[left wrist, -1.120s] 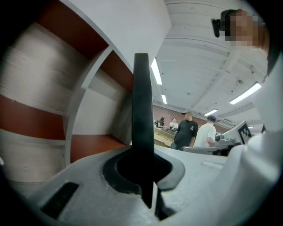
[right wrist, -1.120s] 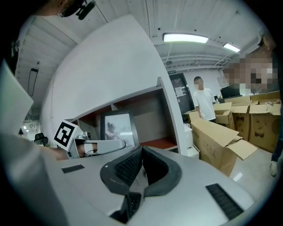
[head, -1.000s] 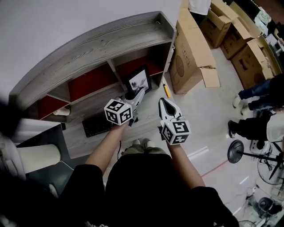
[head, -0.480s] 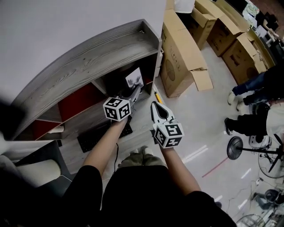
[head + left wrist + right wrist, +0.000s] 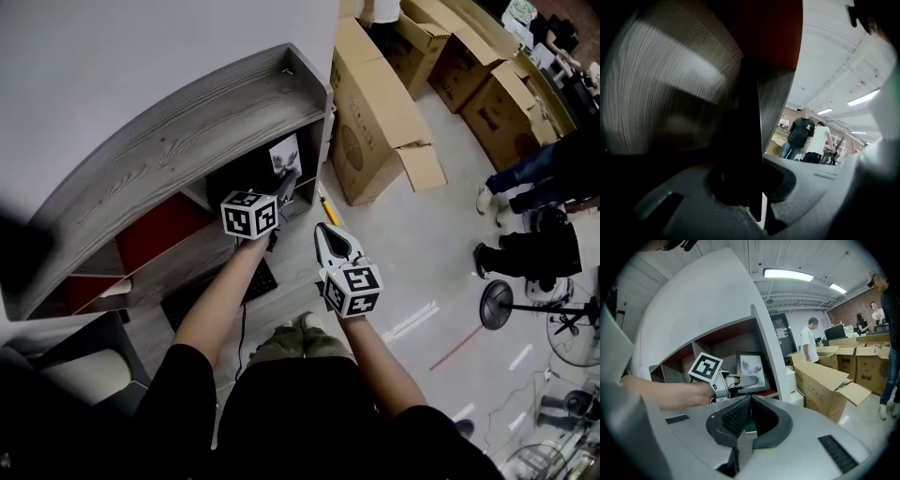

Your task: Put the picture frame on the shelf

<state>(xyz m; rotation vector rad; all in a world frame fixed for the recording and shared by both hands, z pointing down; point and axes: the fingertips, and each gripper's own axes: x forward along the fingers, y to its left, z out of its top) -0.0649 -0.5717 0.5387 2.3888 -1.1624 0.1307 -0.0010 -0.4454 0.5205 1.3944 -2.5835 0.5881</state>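
Note:
The black picture frame (image 5: pixel 284 157) with a grey print stands upright inside the right-hand compartment of the grey wooden shelf (image 5: pixel 187 122). My left gripper (image 5: pixel 289 180) is shut on its lower edge. In the right gripper view the left gripper (image 5: pixel 757 379) clamps the picture frame (image 5: pixel 752 367) just above the compartment's red floor. In the left gripper view the picture frame's dark edge (image 5: pixel 751 140) runs up between the jaws. My right gripper (image 5: pixel 323 231) hangs to the right of the left one, in front of the shelf. The right gripper (image 5: pixel 750 398) is shut on nothing.
Large cardboard boxes (image 5: pixel 375 112) stand right of the shelf. A keyboard (image 5: pixel 216 292) and a yellow tool (image 5: pixel 327 208) lie on the floor below it. People (image 5: pixel 534 187) stand at the right, near a fan (image 5: pixel 506 305). The shelf's other compartments have red backs (image 5: pixel 155 225).
My left gripper has carried the frame forward and deeper into the right-hand compartment. The right gripper followed a little, still shut. The head view has swung toward the shelf.

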